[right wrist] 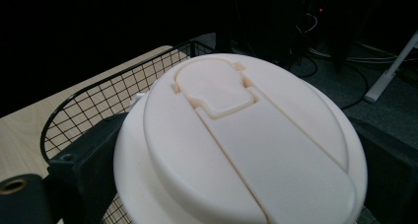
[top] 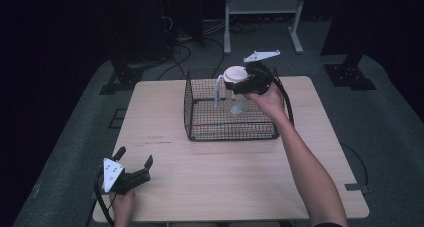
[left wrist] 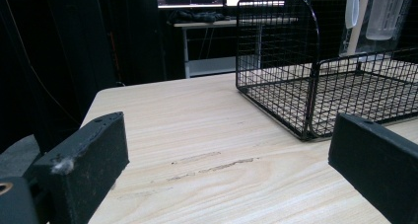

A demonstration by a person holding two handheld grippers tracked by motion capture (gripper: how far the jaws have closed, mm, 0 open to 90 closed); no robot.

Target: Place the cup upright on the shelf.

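A clear plastic bottle (top: 238,103) with a wide cream flip-top lid (top: 235,75) hangs upright over the black wire basket (top: 200,132) at the table's middle back. My right gripper (top: 239,83) is shut on the bottle just under the lid (right wrist: 236,145), whose top fills the right gripper view. A white strap (top: 218,89) dangles from the bottle's left side. My left gripper (top: 134,159) rests open on the table's near left corner, its fingers (left wrist: 84,165) wide apart and nothing between them. In the left gripper view the basket (left wrist: 315,86) stands ahead to the right, with the bottle (left wrist: 389,12) above it.
The light wooden table (top: 225,177) has bare room in front of and beside the basket. Beyond its far edge are dark floor, cables and a grey metal stand (top: 262,7). The person's right forearm (top: 305,162) crosses the table's right half.
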